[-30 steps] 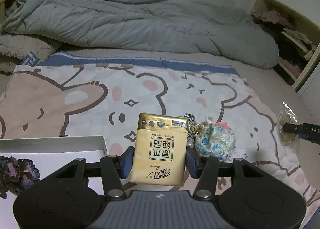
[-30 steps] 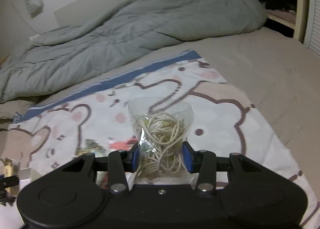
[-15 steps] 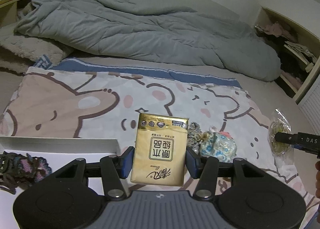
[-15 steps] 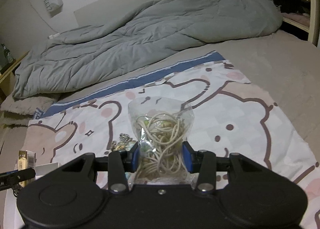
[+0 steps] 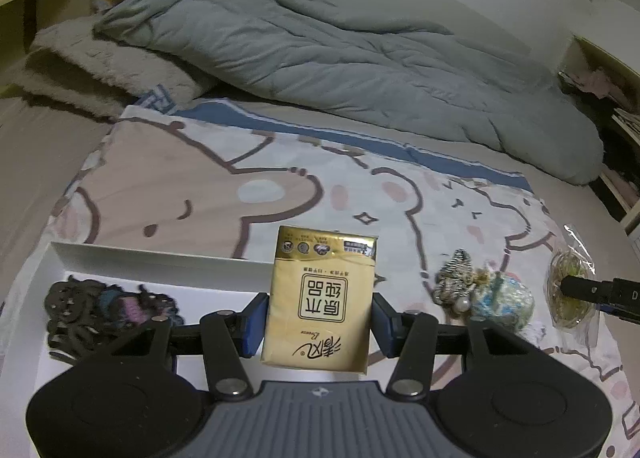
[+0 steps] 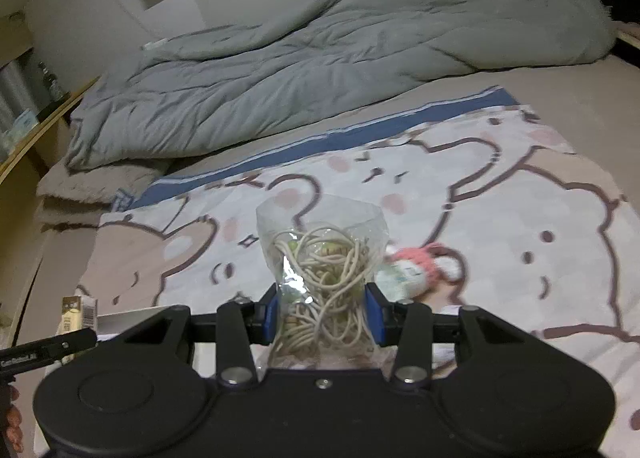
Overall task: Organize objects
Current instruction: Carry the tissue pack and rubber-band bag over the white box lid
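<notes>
Two grippers, both loaded. Left gripper (image 5: 318, 324), lower centre of the left wrist view, has its blue pads narrowed onto a gold tissue pack (image 5: 320, 298): flat glossy rectangle, soft plastic wrap, black characters printed upside down, held upright off the bed. Right gripper (image 6: 322, 312), lower centre of the right wrist view, pinches a clear plastic bag (image 6: 322, 278) at its waist; crinkly film flares out above the pads, full of tangled cream rubber bands, thin loops. White box (image 5: 160, 264), lower left of the left view, has a low rigid wall and flat floor; a dark crochet piece (image 5: 100, 310), lacy and lumpy with purple and teal patches, lies inside it at the left. Centre right of the left view: zebra-striped scrunchie (image 5: 452, 278) touching a floral fabric pouch (image 5: 504, 300), rounded, blue-green print, pearl bead at its edge. Both rest on a cartoon bear sheet (image 5: 200, 186), smooth cotton, pink and brown outlines, blue border band. Grey quilted duvet (image 5: 340, 54), puffy and rumpled, fills the upper centre. Fuzzy beige blanket (image 5: 92, 66), folded, upper left. In the right view a pink knit item (image 6: 424, 262) sits blurred just right of the bag, exact shape unclear.
</notes>
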`<state>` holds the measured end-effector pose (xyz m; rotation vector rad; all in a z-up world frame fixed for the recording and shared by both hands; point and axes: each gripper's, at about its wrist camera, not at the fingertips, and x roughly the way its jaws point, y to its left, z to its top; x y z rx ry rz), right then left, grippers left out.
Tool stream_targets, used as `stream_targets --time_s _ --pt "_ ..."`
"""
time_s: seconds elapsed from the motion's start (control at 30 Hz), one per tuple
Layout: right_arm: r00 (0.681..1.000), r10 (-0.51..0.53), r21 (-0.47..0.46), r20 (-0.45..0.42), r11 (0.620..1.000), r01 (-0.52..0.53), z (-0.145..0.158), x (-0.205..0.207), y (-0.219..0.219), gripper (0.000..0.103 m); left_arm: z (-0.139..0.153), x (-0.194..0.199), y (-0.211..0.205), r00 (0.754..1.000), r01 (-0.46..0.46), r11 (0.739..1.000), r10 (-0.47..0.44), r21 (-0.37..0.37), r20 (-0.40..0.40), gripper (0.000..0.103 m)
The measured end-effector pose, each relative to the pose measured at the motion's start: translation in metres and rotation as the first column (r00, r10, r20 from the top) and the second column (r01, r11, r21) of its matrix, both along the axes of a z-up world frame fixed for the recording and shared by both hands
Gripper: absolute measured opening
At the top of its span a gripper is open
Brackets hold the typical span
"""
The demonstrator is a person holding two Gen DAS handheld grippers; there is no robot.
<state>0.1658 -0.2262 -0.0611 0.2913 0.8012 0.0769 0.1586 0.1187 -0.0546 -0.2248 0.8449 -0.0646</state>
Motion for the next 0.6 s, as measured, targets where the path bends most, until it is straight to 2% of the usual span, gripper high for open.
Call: stream_targets --time_s 0.33,0.6 --pt "0.996 0.091 0.044 -0.015 0.995 -0.09 -0.006 0.007 0.057 0.044 -0.012 -0.002 0.033 0.999 -0.044 0.999 0.044 -0.015 -0.026 0.054" --pt "0.986 0.161 0.062 -0.035 0.985 -0.158 -0.015 0.011 0.099 0.044 -0.041 0.006 0.053 0.991 -0.095 0.991 0.086 -0.091 -0.098 0.054"
